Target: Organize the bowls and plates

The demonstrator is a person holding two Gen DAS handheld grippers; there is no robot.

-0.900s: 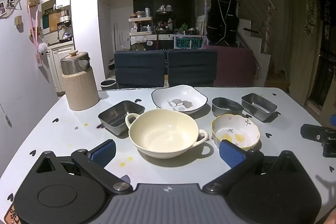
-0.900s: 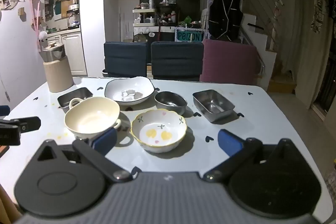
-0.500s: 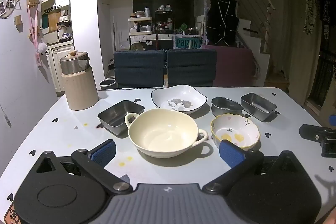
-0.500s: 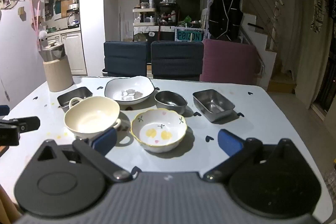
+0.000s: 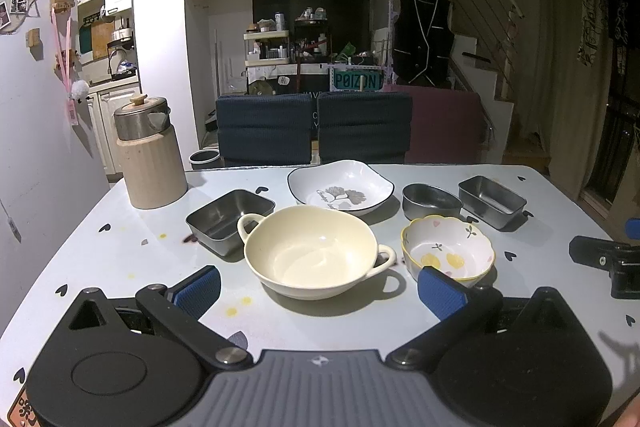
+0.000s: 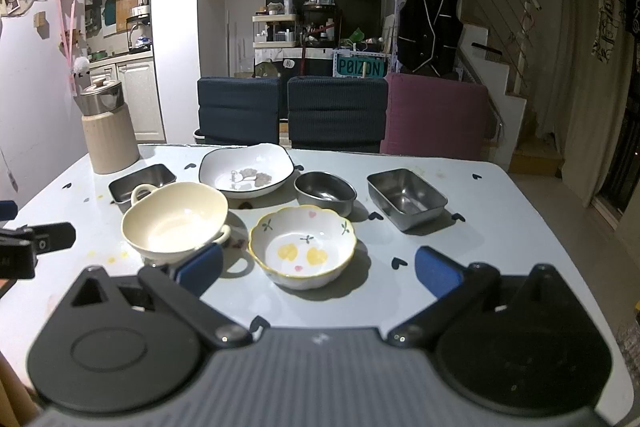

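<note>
Change since 0.9 s ago: almost none. Dishes sit where they sat; my two views have barely shifted. EARLIER frames and now match.

Left gripper: blue pads spread wide, nothing between them. It hovers low over the near table edge, aimed at the cream ceramic two-handled bowl.

Right gripper: pads likewise wide apart, empty, facing the small scalloped yellow-rimmed bowl with heart and leaf print.

Layout: cream bowl and scalloped bowl side by side, close but apart, in the near row. Behind them, the white squarish plate with a grey leaf motif, a rounded steel bowl, and a rectangular steel tray at right. A second rectangular steel tray is just behind the cream bowl's left handle; touching or not, I cannot tell.

Surface: pale blue table with black heart marks.

Other: beige ribbed canister with steel lid, back left corner.

Meaning for task: nothing stacked or grouped yet. I judge this a pause before the first grasp; organizing has not begun.

Next, my guess: close on a bowl rim; glazed rim may slip.
</note>
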